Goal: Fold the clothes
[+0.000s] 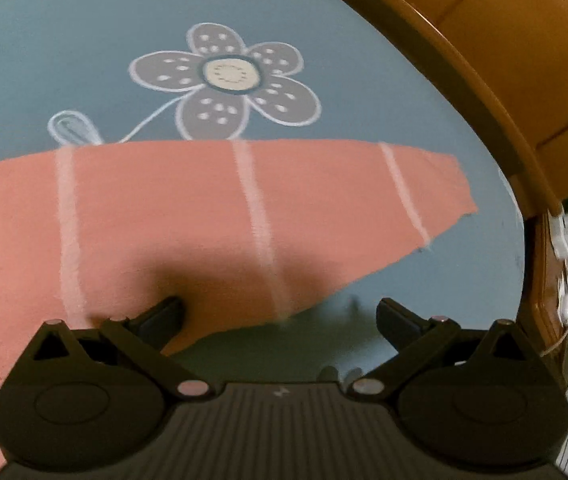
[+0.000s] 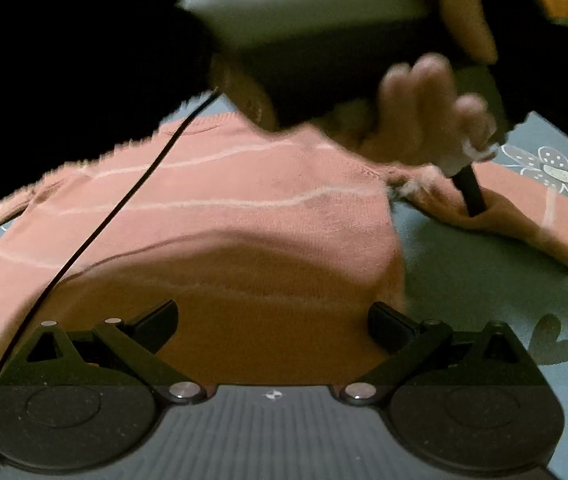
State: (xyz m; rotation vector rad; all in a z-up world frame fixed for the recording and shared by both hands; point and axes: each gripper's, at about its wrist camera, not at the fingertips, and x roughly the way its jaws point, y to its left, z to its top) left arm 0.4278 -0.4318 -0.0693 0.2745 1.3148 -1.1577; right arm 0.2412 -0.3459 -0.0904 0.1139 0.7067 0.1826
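A pink sweater (image 2: 220, 216) with thin pale stripes lies flat on a blue-grey sheet (image 1: 84, 60) printed with flowers; whether the surface beneath is a bed or a worktop cannot be told.

In the left wrist view, the sleeve (image 1: 244, 208) stretches across the frame from left to right, its long axis running sideways and its cuff end pointing right toward a brown wooden frame (image 1: 484, 92). The left tool (image 1: 280, 316) sits at the sleeve's near edge with its fingers spread wide, holding nothing; its left fingertip (image 1: 168, 312) is over the pink fabric, the right one over bare sheet.

In the right wrist view, the sweater's body lies just beyond the right tool (image 2: 274, 318), whose fingers are also spread wide and empty, the fabric's right side edge passing near the right fingertip. Farther off, a hand (image 2: 424, 120) grips the other tool, its dark finger (image 2: 472, 194) pressing down onto the sleeve, which angles off to the right.
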